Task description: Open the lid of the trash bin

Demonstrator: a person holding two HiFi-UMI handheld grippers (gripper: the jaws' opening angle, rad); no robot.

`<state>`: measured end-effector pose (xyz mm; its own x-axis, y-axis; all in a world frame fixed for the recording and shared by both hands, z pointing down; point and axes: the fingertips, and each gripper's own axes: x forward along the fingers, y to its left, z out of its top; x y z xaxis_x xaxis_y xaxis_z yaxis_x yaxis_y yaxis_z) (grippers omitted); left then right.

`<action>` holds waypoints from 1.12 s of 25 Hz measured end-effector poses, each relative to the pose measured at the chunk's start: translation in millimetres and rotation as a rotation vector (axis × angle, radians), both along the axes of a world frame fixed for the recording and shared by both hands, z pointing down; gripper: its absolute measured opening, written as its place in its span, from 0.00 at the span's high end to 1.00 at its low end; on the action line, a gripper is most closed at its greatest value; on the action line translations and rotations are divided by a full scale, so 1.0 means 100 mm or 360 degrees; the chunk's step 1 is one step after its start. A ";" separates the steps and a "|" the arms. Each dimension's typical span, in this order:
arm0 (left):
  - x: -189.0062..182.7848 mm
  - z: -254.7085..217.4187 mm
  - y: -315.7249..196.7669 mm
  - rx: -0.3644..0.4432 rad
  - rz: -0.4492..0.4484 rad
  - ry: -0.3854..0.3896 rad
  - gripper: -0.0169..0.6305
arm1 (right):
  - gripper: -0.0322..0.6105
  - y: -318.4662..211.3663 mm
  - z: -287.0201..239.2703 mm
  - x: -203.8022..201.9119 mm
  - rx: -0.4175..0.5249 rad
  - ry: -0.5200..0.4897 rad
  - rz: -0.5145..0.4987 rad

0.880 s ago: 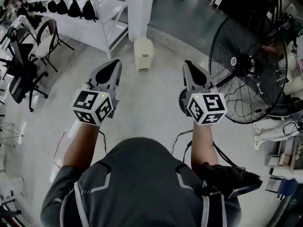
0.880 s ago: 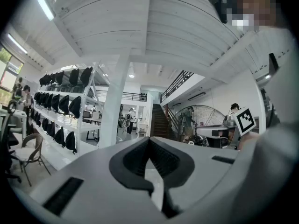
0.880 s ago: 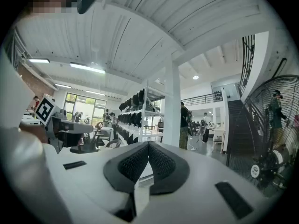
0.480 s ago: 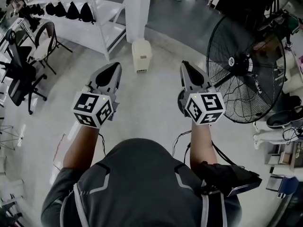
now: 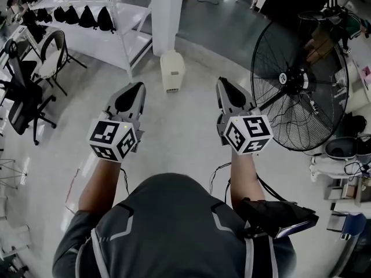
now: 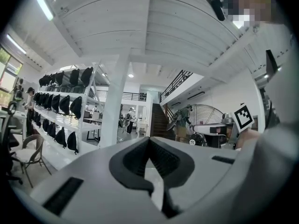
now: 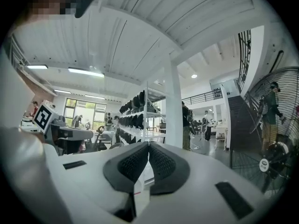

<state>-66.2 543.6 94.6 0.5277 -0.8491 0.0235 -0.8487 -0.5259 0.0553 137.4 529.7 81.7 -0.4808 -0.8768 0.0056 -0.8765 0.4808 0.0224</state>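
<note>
left gripper (image 5: 137, 87): jaws closed, empty, centre left
right gripper (image 5: 224, 83): jaws closed, empty, centre right
trash bin (image 5: 172, 71): upper centre, lid down, apart from both

Bin (image 5: 173, 70) too small to read its lid, fan (image 7: 273, 153) sliced by the right gripper view's edge, shelf (image 5: 119, 22) running off the top.

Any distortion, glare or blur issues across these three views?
Head view: barrel distortion bends straight lines toward the edges, and the trash bin stays sharp. Left gripper view: black fisheye corners, ceiling light strip blown out, left tool slightly soft up close. Right gripper view: same vignette, windows washed out.
</note>
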 end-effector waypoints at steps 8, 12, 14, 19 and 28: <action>-0.42 -0.04 -0.01 0.0018 0.0000 -0.0005 0.96 | 0.91 0.02 -0.08 -0.42 0.0016 -0.0004 -0.0001; -0.63 0.06 0.00 0.0016 0.0023 -0.0008 0.96 | 0.91 0.06 0.02 -0.63 0.0006 0.0018 0.0029; -0.68 0.11 -0.04 -0.0001 0.0035 0.0000 0.96 | 0.91 0.03 0.04 -0.70 -0.0001 0.0023 0.0032; -0.76 0.15 -0.18 0.0013 0.0032 0.0009 0.96 | 0.91 -0.13 0.04 -0.81 0.0001 0.0035 -0.0003; -0.85 0.25 -0.82 -0.0009 -0.0065 -0.0041 0.96 | 0.91 -0.93 0.14 -0.91 0.0009 0.0009 -0.0101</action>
<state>-151.5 461.4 119.6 0.4920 -0.8696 0.0411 -0.8705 -0.4908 0.0362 46.4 436.6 95.3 -0.5353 -0.8446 0.0035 -0.8442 0.5352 0.0301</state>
